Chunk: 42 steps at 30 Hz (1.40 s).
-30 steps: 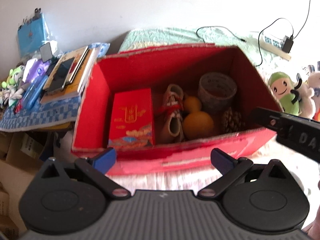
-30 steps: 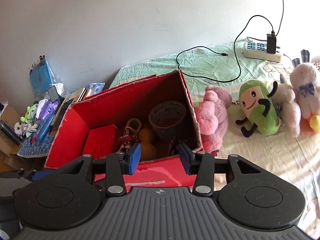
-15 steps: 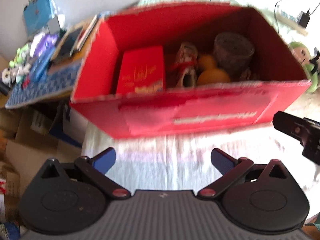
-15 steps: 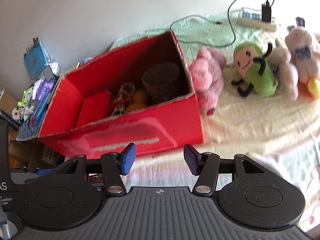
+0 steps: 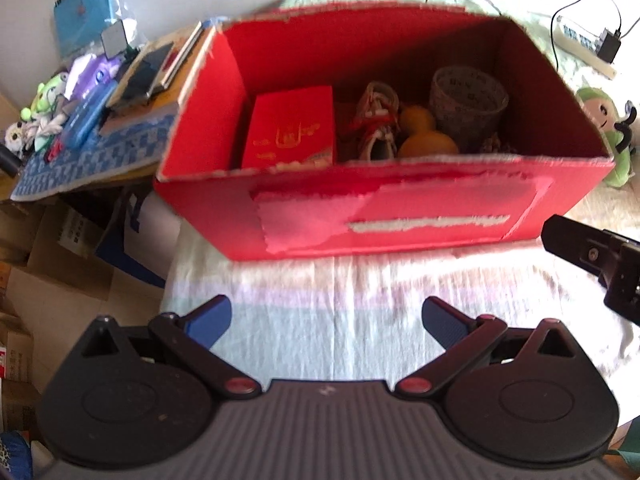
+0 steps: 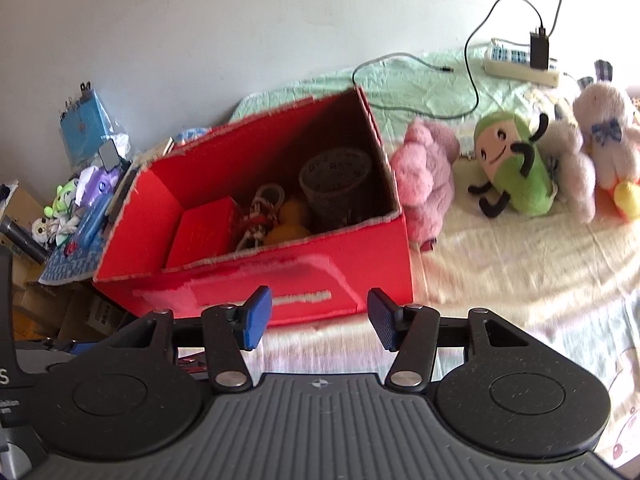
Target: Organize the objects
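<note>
Open cardboard box (image 5: 400, 216): bright red, paler pink torn patches on its near wall. Inside it: red packet (image 5: 292, 128) with gold print; orange gourd (image 5: 424, 136); grey cup (image 5: 468, 100) with dark lettering; red-and-white shoe (image 5: 376, 120). Right of the box: pink plush (image 6: 428, 176); green plush (image 6: 516, 164) with black limbs. Left: blue-and-white checked cloth (image 5: 92, 160). Gripper pads (image 6: 256, 316): blue.

Both wrist views angled down from near the bed, sharing the red box (image 5: 384, 216) (image 6: 280, 280).
</note>
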### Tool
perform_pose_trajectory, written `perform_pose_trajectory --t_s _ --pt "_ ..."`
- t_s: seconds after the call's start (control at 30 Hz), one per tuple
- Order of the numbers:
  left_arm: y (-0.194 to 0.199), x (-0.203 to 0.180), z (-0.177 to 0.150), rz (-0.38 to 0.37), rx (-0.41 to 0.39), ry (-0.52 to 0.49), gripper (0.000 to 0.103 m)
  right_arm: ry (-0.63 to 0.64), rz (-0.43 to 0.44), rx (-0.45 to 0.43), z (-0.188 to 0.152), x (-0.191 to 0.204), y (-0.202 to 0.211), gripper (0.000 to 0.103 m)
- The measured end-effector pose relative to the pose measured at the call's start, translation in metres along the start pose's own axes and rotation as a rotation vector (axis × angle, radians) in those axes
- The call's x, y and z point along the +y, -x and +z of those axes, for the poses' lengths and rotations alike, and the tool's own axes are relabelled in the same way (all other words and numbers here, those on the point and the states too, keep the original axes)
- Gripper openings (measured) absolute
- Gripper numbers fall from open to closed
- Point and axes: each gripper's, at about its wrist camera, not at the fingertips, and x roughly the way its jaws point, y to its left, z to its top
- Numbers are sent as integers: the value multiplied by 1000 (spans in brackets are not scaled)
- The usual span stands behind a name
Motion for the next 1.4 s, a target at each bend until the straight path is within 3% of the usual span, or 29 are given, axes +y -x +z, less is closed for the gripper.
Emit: perform_pose_trajectory --t_s 0.47,0.67,0.77,1.1,1.4 --pt "34 8 47 10 -134 6 101 3 -19 -82 34 -1 12 57" --pt "41 12 63 17 -167 -6 102 1 -45 -96 49 5 9 63" --pt "40 14 66 17 -171 -12 102 3 -55 -103 54 10 8 72" --pt "34 25 73 35 -189 -12 102 77 -63 -123 62 25 9 72" --pt "38 30 73 48 -202 98 102 132 7 -110 74 21 2 67"
